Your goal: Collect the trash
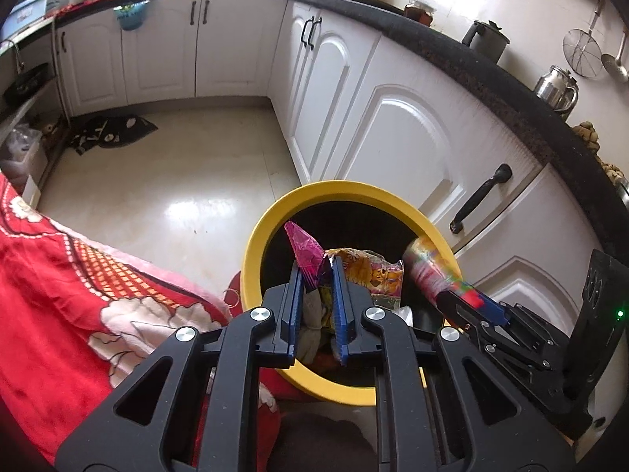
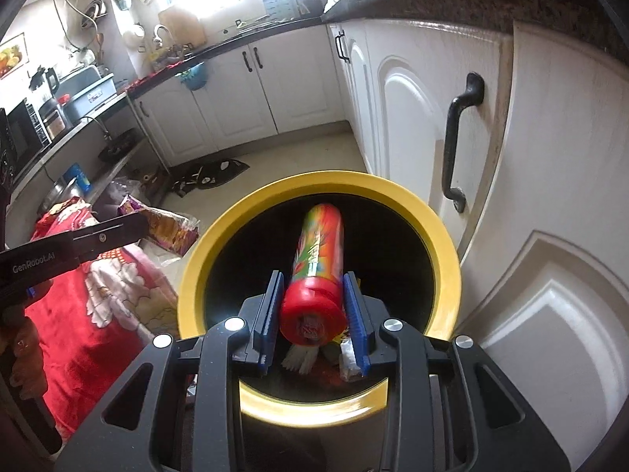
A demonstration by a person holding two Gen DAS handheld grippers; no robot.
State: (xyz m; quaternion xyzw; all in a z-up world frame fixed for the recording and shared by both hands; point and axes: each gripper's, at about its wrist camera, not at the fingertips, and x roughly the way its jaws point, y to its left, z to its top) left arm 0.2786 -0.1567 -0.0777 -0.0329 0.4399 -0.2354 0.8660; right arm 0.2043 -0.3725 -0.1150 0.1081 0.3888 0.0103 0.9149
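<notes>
Pointing down over the yellow bin, the left tool is clenched on a pink wrapper, whose crumpled tip sticks up past the blue pads above the bin's dark mouth. Just behind it a yellow snack packet shows over the opening; whether it is also held by this tool cannot be told. To the right, the right tool holds a colourful tube over the far side of the rim. A red floral cloth lies at the left, and white cabinets run behind the bin.

From the right wrist, the right tool grips the tube by its red-capped end, pads pressing on both sides, the tube's length reaching out over the bin. Some white and coloured scraps lie inside the bin below. At the left edge the left tool's arm carries the wrappers, with the packet beside the bin's rim and above the cloth.
</notes>
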